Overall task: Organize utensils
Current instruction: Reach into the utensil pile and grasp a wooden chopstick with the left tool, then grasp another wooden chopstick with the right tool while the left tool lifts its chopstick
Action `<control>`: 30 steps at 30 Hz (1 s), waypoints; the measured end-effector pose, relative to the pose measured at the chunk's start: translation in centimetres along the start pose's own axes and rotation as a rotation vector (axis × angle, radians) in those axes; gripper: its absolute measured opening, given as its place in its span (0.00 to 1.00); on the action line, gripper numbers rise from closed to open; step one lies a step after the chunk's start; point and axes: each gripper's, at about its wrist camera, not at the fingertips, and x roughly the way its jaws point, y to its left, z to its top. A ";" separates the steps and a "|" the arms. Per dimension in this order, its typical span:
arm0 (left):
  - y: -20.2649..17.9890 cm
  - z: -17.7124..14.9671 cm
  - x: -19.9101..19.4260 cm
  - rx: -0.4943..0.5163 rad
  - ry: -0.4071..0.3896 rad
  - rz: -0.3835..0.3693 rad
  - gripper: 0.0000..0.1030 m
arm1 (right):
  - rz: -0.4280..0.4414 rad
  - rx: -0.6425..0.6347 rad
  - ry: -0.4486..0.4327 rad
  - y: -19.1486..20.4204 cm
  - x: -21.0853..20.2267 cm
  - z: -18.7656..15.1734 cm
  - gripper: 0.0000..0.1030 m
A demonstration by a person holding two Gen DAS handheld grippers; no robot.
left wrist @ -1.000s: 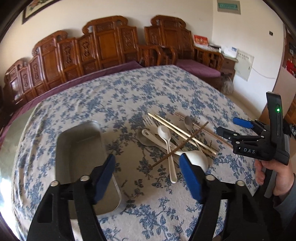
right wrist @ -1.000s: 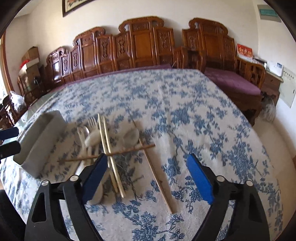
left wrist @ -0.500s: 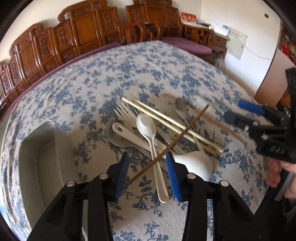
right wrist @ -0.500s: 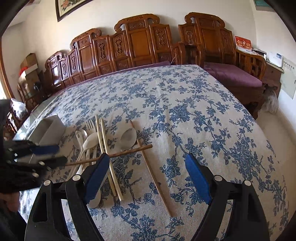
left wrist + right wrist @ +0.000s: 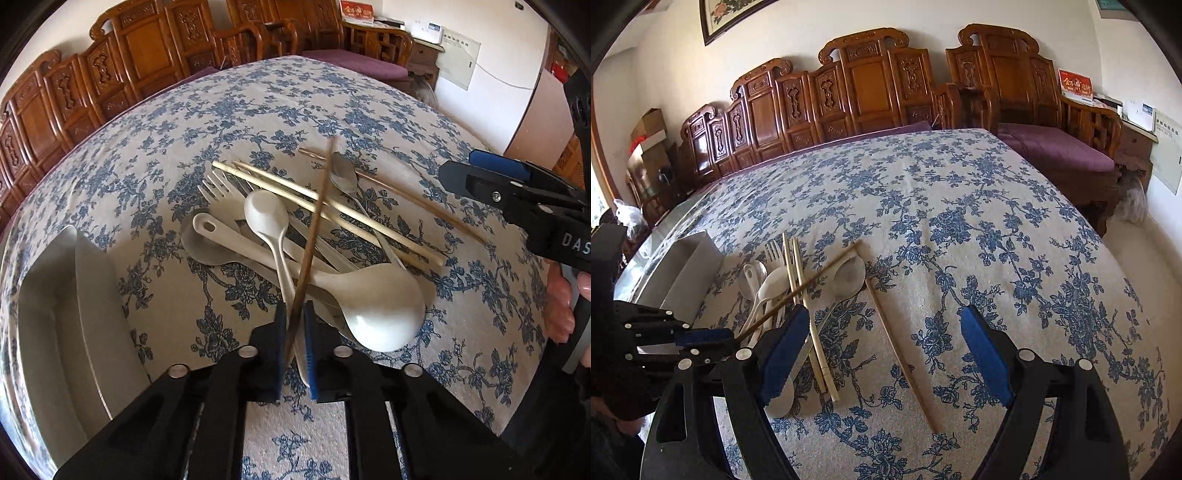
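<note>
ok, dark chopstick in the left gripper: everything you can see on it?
The dark chopstick is a thin, straight brown stick, wood by the look. Its near end is pinched between the blue pads of the left gripper, whose jaws have just closed on it. It slants over the white spoon and the pale chopsticks, far tip raised.

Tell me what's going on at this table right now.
A person is sorting a pile of utensils on a floral tablecloth. The left gripper has just closed its jaws on the near end of a dark chopstick lying across the spoons. The right gripper waits open beside the pile. A metal tray sits to the left.
</note>
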 end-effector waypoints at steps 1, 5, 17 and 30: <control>0.0 -0.1 -0.2 -0.005 -0.004 -0.003 0.02 | -0.001 -0.002 0.001 0.0 0.0 0.0 0.83; 0.1 -0.5 -0.9 -0.021 -0.018 -0.011 0.00 | 0.000 -0.004 0.005 0.1 0.1 -0.1 0.83; 0.2 0.1 -1.3 -0.035 -0.051 -0.005 0.12 | -0.004 -0.010 0.001 0.2 0.1 -0.1 0.83; -0.6 -0.4 -0.2 0.001 -0.022 0.012 0.04 | -0.006 -0.005 0.004 0.0 0.2 -0.2 0.83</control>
